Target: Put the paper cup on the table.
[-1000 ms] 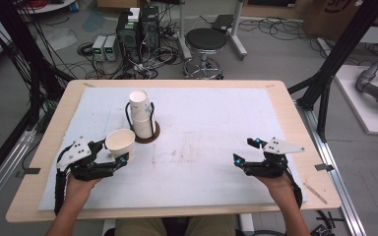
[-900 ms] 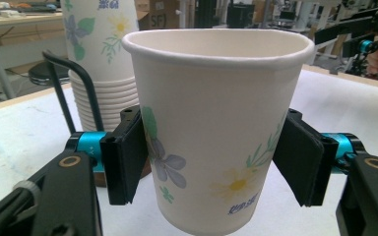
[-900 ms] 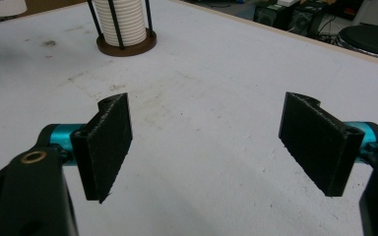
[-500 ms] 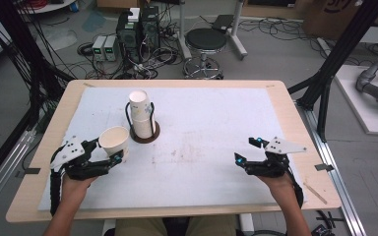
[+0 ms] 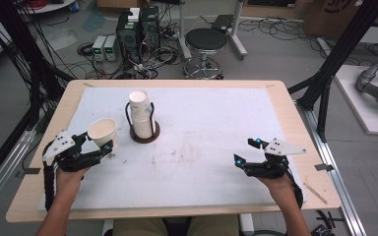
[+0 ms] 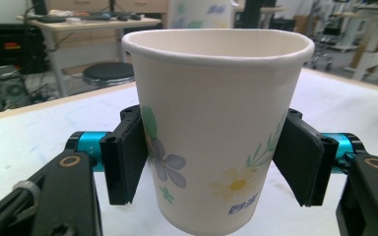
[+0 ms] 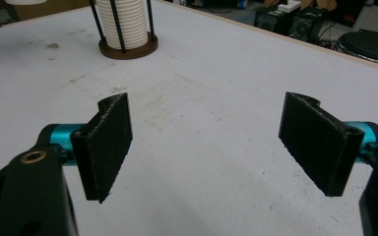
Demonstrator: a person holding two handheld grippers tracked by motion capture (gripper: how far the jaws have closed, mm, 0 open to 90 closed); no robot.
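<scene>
At table's left, left gripper [image 5: 100, 147] fingers clamping paper cup [image 5: 102, 132], right gripper [image 5: 249, 153] fingers spread, empty

A: What stands on the floor beyond the table [image 5: 295, 123]?
B: A black round stool [image 5: 204, 40], two computer towers [image 5: 139, 24] and loose cables [image 5: 133, 73].
A: Table covering?
B: A stained white sheet [image 5: 216, 123].

A flower-printed white paper cup [image 6: 216, 132] stands upright, empty, left of the stacked cups [image 5: 141, 115] in their holder.
</scene>
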